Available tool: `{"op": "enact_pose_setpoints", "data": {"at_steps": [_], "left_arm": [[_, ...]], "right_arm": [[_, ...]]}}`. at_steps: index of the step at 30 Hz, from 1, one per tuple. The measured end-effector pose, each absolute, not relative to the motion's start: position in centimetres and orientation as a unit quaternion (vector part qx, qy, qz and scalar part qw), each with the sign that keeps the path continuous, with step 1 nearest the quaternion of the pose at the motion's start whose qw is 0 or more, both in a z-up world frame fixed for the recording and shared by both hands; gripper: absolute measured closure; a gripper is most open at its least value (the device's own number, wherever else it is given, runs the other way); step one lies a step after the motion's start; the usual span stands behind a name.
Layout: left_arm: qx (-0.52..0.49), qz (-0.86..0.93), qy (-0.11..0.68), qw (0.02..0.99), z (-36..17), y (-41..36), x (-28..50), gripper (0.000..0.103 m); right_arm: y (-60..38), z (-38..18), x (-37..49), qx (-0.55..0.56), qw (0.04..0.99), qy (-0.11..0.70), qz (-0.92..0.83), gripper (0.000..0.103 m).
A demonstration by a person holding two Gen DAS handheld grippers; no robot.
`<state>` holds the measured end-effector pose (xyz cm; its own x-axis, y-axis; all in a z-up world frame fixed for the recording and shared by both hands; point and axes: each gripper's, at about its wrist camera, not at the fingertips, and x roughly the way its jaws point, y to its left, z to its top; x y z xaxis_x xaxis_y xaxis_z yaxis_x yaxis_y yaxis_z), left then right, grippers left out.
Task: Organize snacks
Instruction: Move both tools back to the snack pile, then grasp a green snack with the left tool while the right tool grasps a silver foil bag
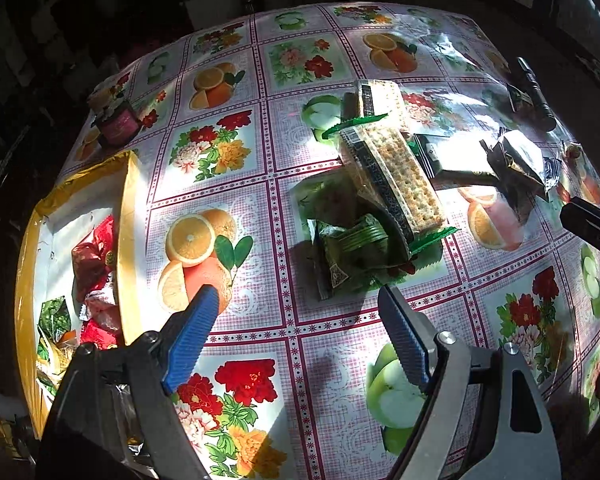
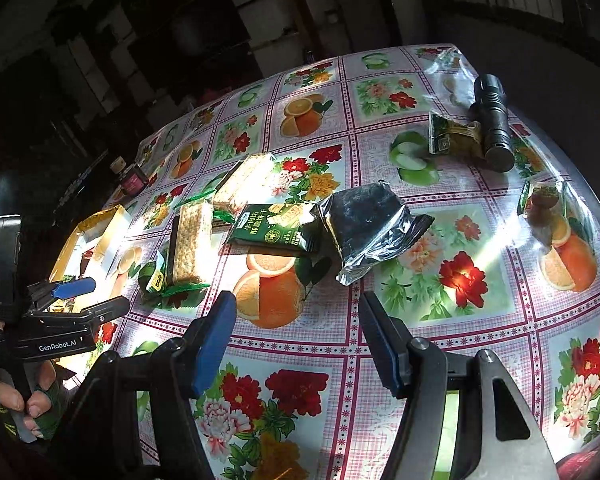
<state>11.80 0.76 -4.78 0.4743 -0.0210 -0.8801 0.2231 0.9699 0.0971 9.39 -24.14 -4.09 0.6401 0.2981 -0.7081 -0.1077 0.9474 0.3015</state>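
Both the left gripper (image 1: 296,300) and right gripper (image 2: 296,308) hover wide open and empty above the floral tablecloth (image 1: 256,196), cracker packs (image 1: 396,176) at twelve o'clock, what looks like a gold-rimmed box (image 1: 130,240) at nine.

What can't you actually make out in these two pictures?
- Gold-rimmed cardboard box: in the left wrist view its near end is hidden behind the left gripper; in the right wrist view its contents are too small.
- Small dark-red jar: label too small in both views.
- Silver foil packet: only its blank side shows in the right wrist view.
- Black flashlight: lens faces away.
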Motion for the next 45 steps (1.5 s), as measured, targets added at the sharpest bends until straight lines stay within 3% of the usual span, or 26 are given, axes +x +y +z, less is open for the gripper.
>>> {"op": "enact_pose_setpoints", "data": {"at_steps": [6,16,18,20,21,35,45], "left_arm": [[0.15,-0.137,0.509,0.837,-5.8,-1.5,13.6,0.021],[0.116,-0.187,0.529,0.82,-7.1,-2.6,16.0,0.022],[0.111,-0.188,0.518,0.827,-7.0,-2.4,15.9,0.032],[0.103,-0.19,0.511,0.832,-6.7,-2.1,15.6,0.065],[0.094,-0.193,0.513,0.831,-6.6,-1.9,15.6,0.067],[0.008,-0.141,0.512,0.847,-4.8,1.0,10.3,0.068],[0.022,-0.033,0.468,0.883,-2.4,2.8,4.6,0.068]], "right_arm": [[-26.2,-3.5,12.8,0.087,0.906,0.405,0.085,0.03],[-25.4,-6.0,17.7,0.048,0.893,0.44,0.083,0.03],[-25.1,-6.5,18.0,0.032,0.89,0.447,0.079,0.031],[-25.0,-6.8,17.9,0.023,0.891,0.447,0.078,0.036],[-25.0,-6.7,17.7,0.021,0.891,0.447,0.081,0.043],[-23.2,-3.3,9.4,0.11,0.902,0.394,0.14,0.044],[-19.0,-1.9,4.4,0.079,0.903,0.377,0.189,0.044]]}}
